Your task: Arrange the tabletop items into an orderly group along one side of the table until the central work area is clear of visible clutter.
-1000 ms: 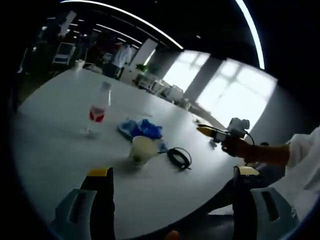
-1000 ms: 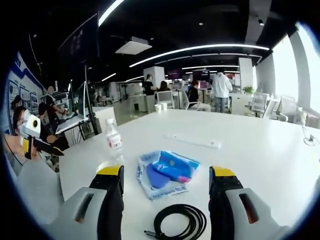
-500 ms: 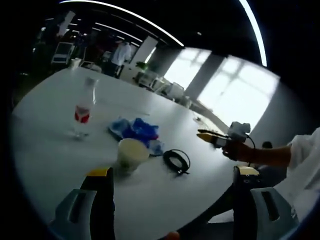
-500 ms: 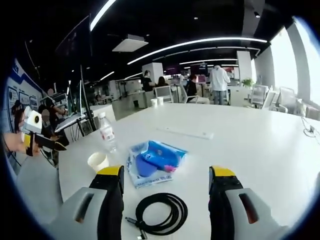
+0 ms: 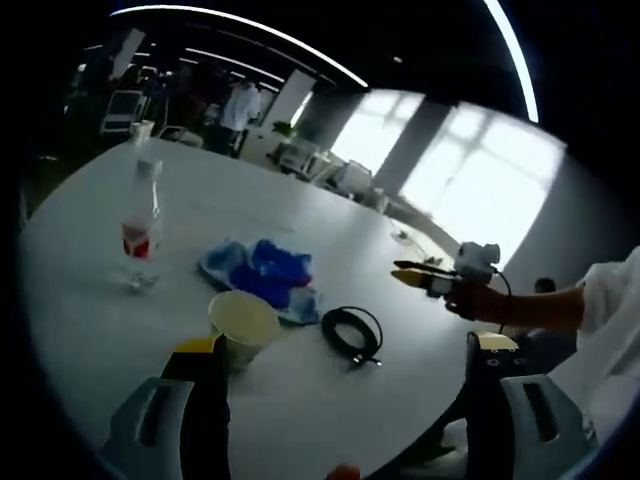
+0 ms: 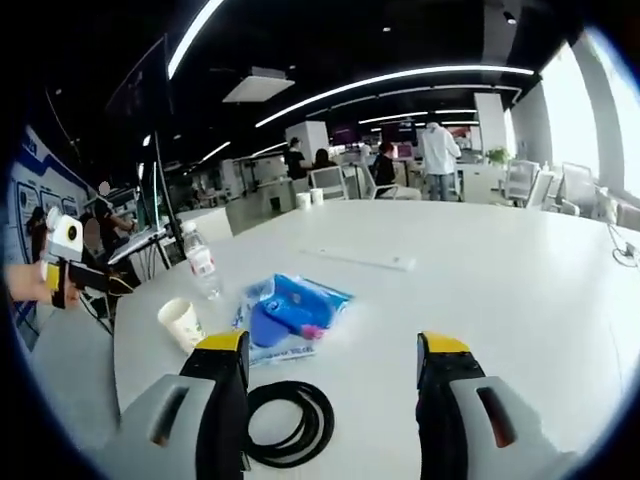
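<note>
Both grippers' fingers (image 5: 343, 365) (image 6: 333, 355) apart, empty; bottle (image 5: 138, 226) label red, unreadable.

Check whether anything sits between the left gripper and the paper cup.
Nothing visible does. The paper cup stands on the white table just beyond the open left gripper, near its left finger. The blue packet and coiled cable lie farther on.

The left gripper view looks across the white table (image 5: 120, 330) toward bright windows, apparently from low at its edge. The right gripper view faces the office interior over the same table (image 6: 480, 290). Both share the paper cup (image 5: 243, 326) (image 6: 181, 322), blue packet (image 5: 262, 272) (image 6: 292, 306) and coiled cable (image 5: 352, 333) (image 6: 287, 421).
</note>
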`<action>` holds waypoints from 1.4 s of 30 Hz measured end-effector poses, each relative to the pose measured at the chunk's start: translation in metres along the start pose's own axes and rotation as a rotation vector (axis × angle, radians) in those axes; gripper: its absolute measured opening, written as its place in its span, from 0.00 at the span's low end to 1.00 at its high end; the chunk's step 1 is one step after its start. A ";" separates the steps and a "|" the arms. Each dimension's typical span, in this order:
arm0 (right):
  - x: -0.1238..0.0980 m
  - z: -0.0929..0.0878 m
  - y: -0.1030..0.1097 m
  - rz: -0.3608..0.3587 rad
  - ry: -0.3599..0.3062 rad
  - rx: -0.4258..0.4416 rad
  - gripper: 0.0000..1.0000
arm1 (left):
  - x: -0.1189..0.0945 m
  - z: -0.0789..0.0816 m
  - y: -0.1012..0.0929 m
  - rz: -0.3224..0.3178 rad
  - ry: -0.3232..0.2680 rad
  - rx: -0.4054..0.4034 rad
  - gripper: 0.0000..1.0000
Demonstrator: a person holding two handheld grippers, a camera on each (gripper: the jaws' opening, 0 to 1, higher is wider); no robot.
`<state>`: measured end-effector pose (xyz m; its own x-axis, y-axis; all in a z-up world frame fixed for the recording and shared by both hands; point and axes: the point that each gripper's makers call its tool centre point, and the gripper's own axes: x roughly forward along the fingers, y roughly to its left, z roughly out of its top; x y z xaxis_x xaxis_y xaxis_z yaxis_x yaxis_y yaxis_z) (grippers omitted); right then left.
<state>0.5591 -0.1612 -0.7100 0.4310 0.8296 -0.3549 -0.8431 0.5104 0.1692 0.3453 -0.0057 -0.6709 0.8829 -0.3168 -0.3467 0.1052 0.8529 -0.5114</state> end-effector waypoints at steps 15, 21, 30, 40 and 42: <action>0.040 -0.006 -0.012 0.094 0.027 0.013 0.65 | 0.030 0.016 0.001 0.081 -0.011 0.044 0.95; 0.048 -0.010 -0.018 0.105 0.019 0.049 0.65 | 0.065 0.038 0.009 0.084 -0.003 0.069 0.93; 0.052 -0.022 -0.039 0.072 0.020 0.091 0.65 | 0.099 0.054 0.030 0.108 0.033 0.123 0.92; 0.069 -0.027 -0.048 0.061 0.015 0.144 0.65 | 0.136 0.055 0.048 0.134 0.073 0.136 0.91; 0.073 -0.028 -0.047 0.066 0.017 0.154 0.65 | 0.143 0.056 0.053 0.142 0.076 0.135 0.91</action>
<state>0.6210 -0.1305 -0.7697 0.3702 0.8591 -0.3535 -0.8093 0.4850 0.3312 0.5029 0.0174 -0.7033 0.8565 -0.2155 -0.4691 0.0467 0.9373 -0.3453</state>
